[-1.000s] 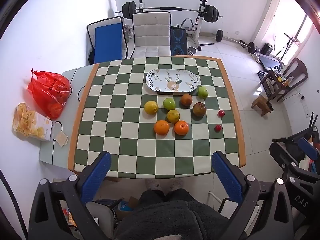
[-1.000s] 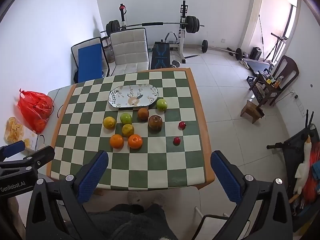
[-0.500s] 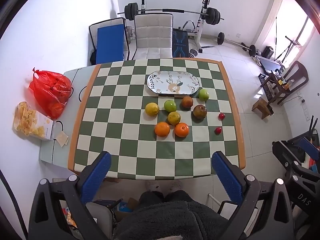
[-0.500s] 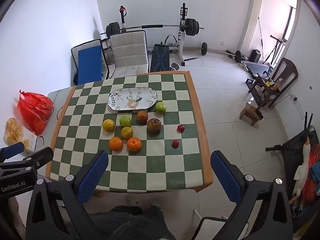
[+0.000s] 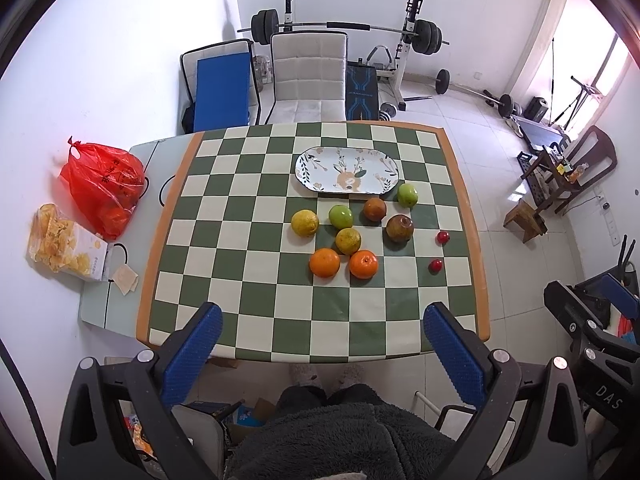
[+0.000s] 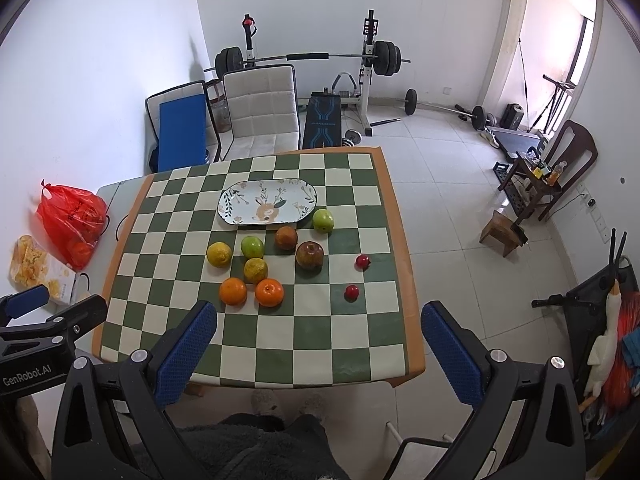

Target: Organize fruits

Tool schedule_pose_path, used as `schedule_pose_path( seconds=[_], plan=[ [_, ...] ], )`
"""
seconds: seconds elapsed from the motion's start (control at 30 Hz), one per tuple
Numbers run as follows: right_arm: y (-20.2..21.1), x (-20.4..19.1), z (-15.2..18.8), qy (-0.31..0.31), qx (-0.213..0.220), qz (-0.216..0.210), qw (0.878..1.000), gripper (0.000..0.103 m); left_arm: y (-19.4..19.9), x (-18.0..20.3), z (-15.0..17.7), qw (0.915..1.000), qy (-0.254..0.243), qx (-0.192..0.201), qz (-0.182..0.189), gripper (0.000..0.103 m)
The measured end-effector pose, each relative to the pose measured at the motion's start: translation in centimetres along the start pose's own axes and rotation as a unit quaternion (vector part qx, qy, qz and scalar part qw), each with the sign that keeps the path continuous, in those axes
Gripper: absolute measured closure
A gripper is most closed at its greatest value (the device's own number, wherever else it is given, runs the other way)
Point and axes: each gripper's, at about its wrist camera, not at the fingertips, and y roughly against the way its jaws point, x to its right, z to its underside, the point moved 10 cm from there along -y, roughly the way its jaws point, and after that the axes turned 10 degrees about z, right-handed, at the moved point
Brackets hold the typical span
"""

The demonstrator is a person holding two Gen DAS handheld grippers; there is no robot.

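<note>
White and flower-printed, the plate (image 5: pixel 347 169) is lying bare on the checked table (image 5: pixel 256 304) while we are looking down on ten fruits sitting loose just in front of it, from the green apple (image 5: pixel 407 194) to two oranges (image 5: pixel 324 263). We are holding the left gripper (image 5: pixel 320 344) and right gripper (image 6: pixel 316 340) wide open and empty over the near edge, with a red bag (image 5: pixel 104 188) and a box of crisps (image 5: pixel 66 244) sitting on the side table.

Home gym room: barbell rack (image 5: pixel 348 36), dining table (image 5: pixel 256 240)
</note>
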Motion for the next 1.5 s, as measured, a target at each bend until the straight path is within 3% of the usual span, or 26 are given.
schedule_pose_path(
  seconds=[1.5],
  plan=[
    [0.9, 0.4, -0.7, -0.004, 0.012, 0.001, 1.000, 0.000, 0.2, 0.3, 0.1, 1.0000, 0.001, 0.008, 0.002, 0.000]
  ],
)
